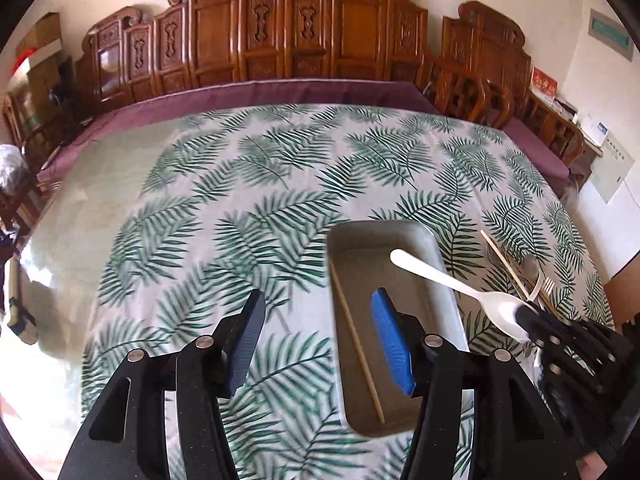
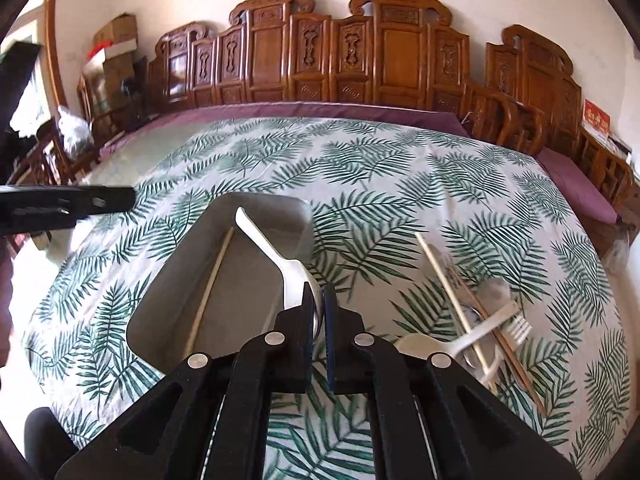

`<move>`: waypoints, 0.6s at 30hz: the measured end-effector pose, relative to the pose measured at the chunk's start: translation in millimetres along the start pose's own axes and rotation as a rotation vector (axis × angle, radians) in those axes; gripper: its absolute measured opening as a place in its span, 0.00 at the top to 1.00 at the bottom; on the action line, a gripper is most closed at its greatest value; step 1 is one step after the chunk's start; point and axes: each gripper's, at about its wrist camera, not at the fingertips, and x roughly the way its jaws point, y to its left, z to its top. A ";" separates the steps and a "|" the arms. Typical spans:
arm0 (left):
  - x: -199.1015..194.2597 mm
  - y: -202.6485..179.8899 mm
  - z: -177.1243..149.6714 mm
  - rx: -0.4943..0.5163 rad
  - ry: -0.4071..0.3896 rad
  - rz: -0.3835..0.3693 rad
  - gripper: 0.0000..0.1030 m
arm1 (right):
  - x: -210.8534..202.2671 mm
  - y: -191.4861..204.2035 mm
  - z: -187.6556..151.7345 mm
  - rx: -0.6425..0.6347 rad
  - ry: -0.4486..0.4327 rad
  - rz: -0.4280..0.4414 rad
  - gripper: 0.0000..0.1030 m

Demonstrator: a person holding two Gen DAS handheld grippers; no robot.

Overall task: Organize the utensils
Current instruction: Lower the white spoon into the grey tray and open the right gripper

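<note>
A grey tray (image 1: pixel 444 256) (image 2: pixel 172 280) lies on the leaf-print tablecloth with one wooden chopstick (image 1: pixel 356 340) (image 2: pixel 210 284) inside it. My right gripper (image 2: pixel 319 308) (image 1: pixel 528 320) is shut on the bowl of a white plastic spoon (image 2: pixel 272 252) (image 1: pixel 436 276), whose handle reaches out over the tray. My left gripper (image 1: pixel 320 344) is open and empty, its blue finger pad (image 1: pixel 392 348) over the tray's left part. A pile of utensils (image 2: pixel 484 320) (image 1: pixel 532 276) lies right of the tray: chopsticks, a metal spoon, a white fork, a white spoon.
The table (image 1: pixel 248 184) is large and round, with a purple cloth border (image 1: pixel 280 92) at the far edge. Carved wooden chairs (image 1: pixel 280 36) (image 2: pixel 360 60) line the wall behind it. Cardboard boxes (image 2: pixel 116 44) stand at the far left.
</note>
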 end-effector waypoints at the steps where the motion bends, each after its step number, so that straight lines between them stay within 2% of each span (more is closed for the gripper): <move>1: -3.2 3.4 -0.7 -0.003 -0.006 0.002 0.47 | 4.2 4.9 2.6 -0.011 0.004 -0.010 0.94; 2: -7.0 7.6 -1.4 -0.005 -0.012 0.007 0.40 | 7.9 7.8 4.7 -0.019 0.008 -0.015 0.94; 4: -15.7 15.0 -3.1 -0.002 -0.037 0.018 0.32 | 16.7 16.6 11.0 -0.039 0.018 -0.028 0.94; 6: -23.0 22.1 -4.7 -0.002 -0.053 0.027 0.31 | 25.3 24.2 15.7 -0.060 0.030 -0.044 0.94; 10: -31.1 30.9 -7.3 -0.012 -0.068 0.020 0.23 | 41.3 36.8 20.5 -0.075 0.056 -0.048 0.94; 18: -39.8 42.0 -11.6 -0.024 -0.079 0.022 0.23 | 51.7 53.4 14.2 -0.031 0.106 0.118 0.87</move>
